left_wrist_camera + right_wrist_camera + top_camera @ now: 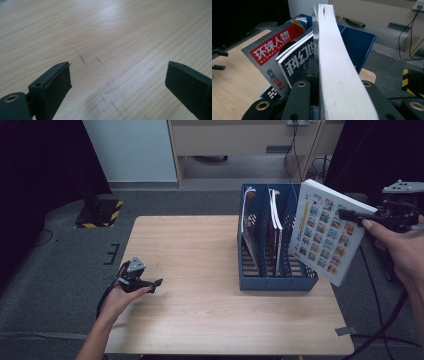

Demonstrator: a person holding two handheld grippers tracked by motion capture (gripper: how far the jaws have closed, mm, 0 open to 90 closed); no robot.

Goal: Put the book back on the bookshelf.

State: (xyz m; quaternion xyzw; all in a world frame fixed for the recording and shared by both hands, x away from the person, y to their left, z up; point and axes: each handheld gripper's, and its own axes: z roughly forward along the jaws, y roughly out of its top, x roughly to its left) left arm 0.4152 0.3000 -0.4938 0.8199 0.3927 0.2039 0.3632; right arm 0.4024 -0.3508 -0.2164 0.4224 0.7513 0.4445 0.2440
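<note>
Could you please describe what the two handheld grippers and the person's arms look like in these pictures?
Both grippers are black, each with two flat, blocky jaws. The left gripper carries a grey three-cornered plate on top and trails a black cable; its jaw base has a brass-ringed hole. The right gripper has the same grey plate and black cable, with brass-ringed holes in its frame. The forearms are bare, with no sleeves or gloves in view.

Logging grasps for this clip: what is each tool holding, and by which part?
The right tool clamps the thick white picture-covered book at its page edge, above the blue file rack. The left tool is open, holding nothing.
</note>
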